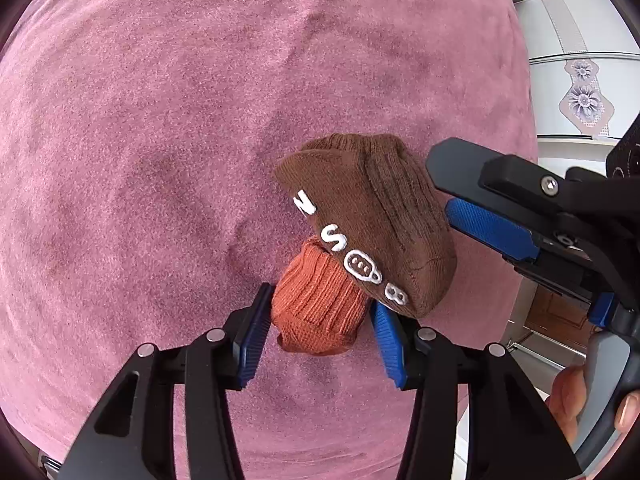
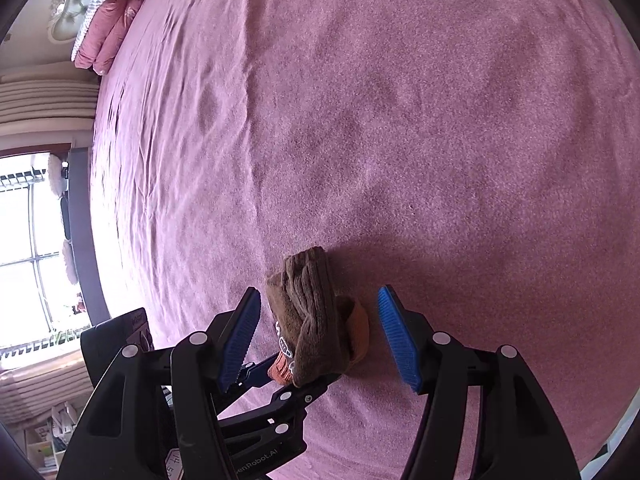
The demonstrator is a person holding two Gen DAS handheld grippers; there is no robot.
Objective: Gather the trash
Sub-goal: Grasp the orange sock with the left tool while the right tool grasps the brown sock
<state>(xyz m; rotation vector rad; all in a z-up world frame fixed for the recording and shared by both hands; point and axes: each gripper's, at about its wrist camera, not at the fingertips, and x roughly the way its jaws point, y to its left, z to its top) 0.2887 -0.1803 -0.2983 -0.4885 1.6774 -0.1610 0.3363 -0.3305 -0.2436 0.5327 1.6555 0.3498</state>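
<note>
A brown sock (image 1: pixel 372 216) with white grip marks and an orange ribbed cuff (image 1: pixel 320 312) lies on the pink bedspread (image 1: pixel 160 140). My left gripper (image 1: pixel 320 300) is shut on the cuff, a blue pad pressing each side. My right gripper (image 2: pixel 318 296) stands open over the sock's brown part (image 2: pixel 308 320), with a gap to each pad. In the left wrist view one of the right gripper's fingers (image 1: pixel 488 228) reaches in from the right, next to the sock. In the right wrist view the left gripper (image 2: pixel 304 368) holds the cuff from below.
The bedspread stretches wide on all sides of the sock. Pink pillows (image 2: pixel 116 20) and a tufted headboard (image 2: pixel 76 0) lie at the far end, beside a bright window (image 2: pixel 36 240). The bed's edge and pale floor tiles (image 1: pixel 580 80) are at the right. A hand (image 1: pixel 568 400) holds the right gripper.
</note>
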